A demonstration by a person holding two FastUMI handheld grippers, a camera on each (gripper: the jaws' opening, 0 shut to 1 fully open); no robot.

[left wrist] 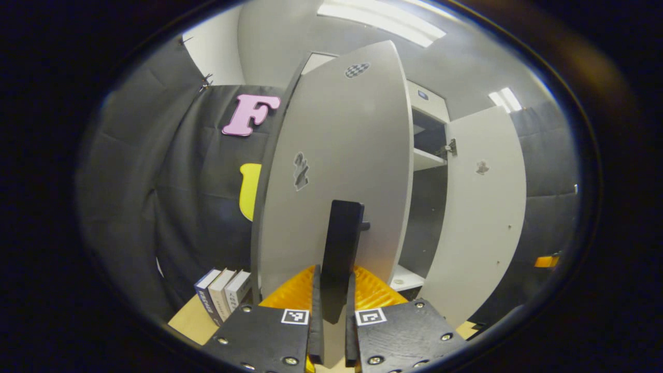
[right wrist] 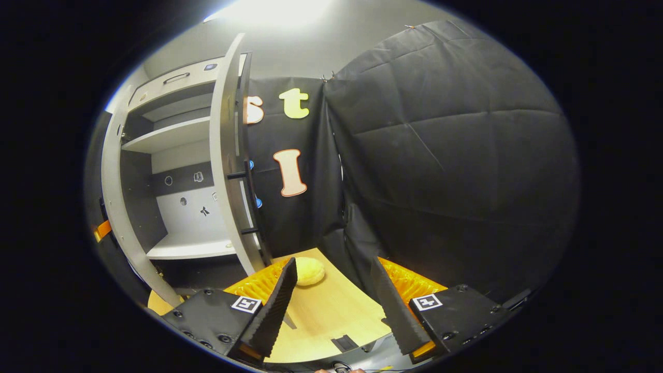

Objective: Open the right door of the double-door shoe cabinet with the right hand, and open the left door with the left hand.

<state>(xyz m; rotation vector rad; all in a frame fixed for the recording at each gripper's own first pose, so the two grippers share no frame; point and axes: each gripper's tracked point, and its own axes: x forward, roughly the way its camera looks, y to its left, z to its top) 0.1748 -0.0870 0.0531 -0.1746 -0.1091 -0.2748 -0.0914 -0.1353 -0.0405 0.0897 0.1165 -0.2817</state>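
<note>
Left tool [left wrist: 334, 305] clamps the left door's handle [left wrist: 342, 248]; right tool [right wrist: 334, 295] gapes beside the right door [right wrist: 228, 171].

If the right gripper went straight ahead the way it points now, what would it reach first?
Probably the black quilted cloth wall. The right gripper is open, its fingers apart over the light wooden tabletop. The round yellow object and white cabinet door lie to its left, though depth is unclear.

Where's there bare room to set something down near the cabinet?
Bare wood tabletop lies ahead of the open right gripper, bordered by the round yellow cushion and right door. The lower shelf looks bare. It is crowded by the books beside the left door.
</note>
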